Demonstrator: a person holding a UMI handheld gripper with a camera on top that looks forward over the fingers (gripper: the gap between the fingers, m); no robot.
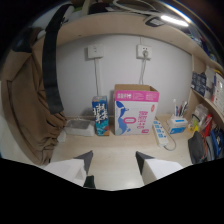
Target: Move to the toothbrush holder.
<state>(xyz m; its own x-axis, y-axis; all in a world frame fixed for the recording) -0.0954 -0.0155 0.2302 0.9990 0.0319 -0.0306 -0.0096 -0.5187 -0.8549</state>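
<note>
Approaching the toothbrush holder
Jaws open, empty; toothbrush holder (177,122) stands well ahead, right of them, beyond the power strip (161,133).

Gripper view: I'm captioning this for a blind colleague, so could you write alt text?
An open gripper hovers over a pale desk, nothing between its fingers. Beyond stand a blue carton and a pink-and-white box, with a power strip and toothbrush holder beside them.

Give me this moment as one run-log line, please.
phase: approach | gripper: open, holding nothing | toothbrush holder: on desk, beyond jaws, beside power strip | pink box and carton: straight ahead
</note>
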